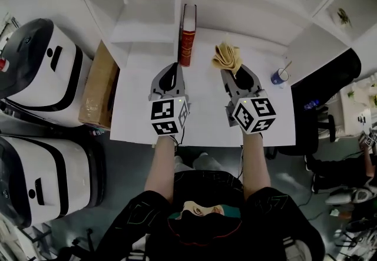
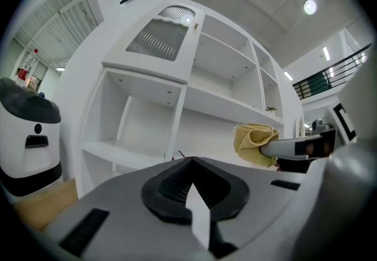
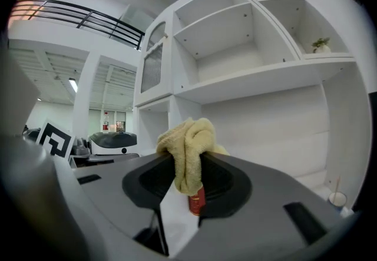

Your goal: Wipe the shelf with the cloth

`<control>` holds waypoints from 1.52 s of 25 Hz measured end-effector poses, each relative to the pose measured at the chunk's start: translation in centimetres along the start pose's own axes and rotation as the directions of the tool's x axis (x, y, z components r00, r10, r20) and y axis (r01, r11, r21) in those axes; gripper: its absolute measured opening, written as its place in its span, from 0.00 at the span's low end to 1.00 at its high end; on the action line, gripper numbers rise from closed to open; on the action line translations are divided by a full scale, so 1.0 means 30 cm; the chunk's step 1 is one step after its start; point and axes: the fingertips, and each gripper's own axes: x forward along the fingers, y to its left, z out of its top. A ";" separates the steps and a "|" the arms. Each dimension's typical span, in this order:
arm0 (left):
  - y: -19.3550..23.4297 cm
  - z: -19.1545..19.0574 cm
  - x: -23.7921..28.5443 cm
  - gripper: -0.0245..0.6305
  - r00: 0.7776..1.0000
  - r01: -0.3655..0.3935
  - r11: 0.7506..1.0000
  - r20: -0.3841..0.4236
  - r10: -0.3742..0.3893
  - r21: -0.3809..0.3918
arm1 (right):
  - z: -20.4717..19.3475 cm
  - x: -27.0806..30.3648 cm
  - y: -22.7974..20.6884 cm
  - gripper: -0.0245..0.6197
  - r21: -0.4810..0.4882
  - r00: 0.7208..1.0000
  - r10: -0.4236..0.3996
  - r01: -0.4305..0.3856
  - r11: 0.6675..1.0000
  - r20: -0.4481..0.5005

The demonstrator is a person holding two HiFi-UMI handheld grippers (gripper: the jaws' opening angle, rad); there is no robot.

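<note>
Machines in white and black (image 1: pixel 41 62) stand at the far left, with a cardboard box (image 1: pixel 97 89) wedged between them and the white table (image 1: pixel 206 118). Behind the table rises the white shelf (image 1: pixel 144 24), its bays open. A red book (image 1: pixel 187 36) stands upright at the back of the table, just beside one of the shelf's uprights.

The left gripper (image 1: pixel 172 68) hovers over the table just in front of the book. Its own view shows its jaws brought together to a point with nothing between them (image 2: pixel 189 161).

To the right of the book, the right gripper (image 1: pixel 234 72) has its jaws clamped on the yellow cloth (image 1: pixel 227 55). The cloth bunches up above the jaw tips (image 3: pixel 187 142) and is held above the back of the table, facing the shelf's wide lower bay. Whether it touches any surface cannot be told. The left gripper view also catches the cloth (image 2: pixel 254 142) out to its right.

Further right, a blue cup (image 1: pixel 280 77) with a stick in it sits near the table's right edge, and a black chair (image 1: pixel 324 83) stands beyond it.
</note>
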 end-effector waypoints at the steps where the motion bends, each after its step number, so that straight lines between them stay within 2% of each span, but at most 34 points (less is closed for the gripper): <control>1: -0.015 0.030 0.018 0.04 1.000 0.004 1.000 0.017 -0.004 0.010 | 0.022 0.017 0.003 0.23 -0.012 1.000 0.020 -0.020 1.000 0.009; 8: -0.070 0.276 0.087 0.04 0.989 -0.025 0.995 0.146 0.010 0.100 | 0.248 0.082 -0.013 0.23 -0.065 0.984 0.125 -0.118 0.991 0.124; 14: -0.122 0.416 0.138 0.04 0.979 -0.025 0.973 0.202 -0.022 0.228 | 0.420 0.114 -0.010 0.23 -0.124 0.951 0.227 -0.205 0.971 0.208; 20: -0.143 0.562 0.160 0.04 0.963 -0.028 0.957 0.263 -0.051 0.289 | 0.604 0.133 0.017 0.23 -0.192 0.905 0.313 -0.265 0.945 0.287; 25: -0.147 0.677 0.158 0.04 0.949 -0.037 0.946 0.309 -0.068 0.321 | 0.769 0.172 0.050 0.23 -0.270 0.866 0.369 -0.287 0.919 0.336; 30: -0.165 0.763 0.162 0.04 0.935 -0.041 0.929 0.342 -0.095 0.368 | 0.894 0.213 0.082 0.23 -0.318 0.846 0.400 -0.294 0.901 0.352; 38: -0.139 0.828 0.160 0.04 0.924 -0.058 0.916 0.368 -0.101 0.397 | 1.050 0.355 0.057 0.23 -0.318 0.856 0.361 -0.248 0.915 0.371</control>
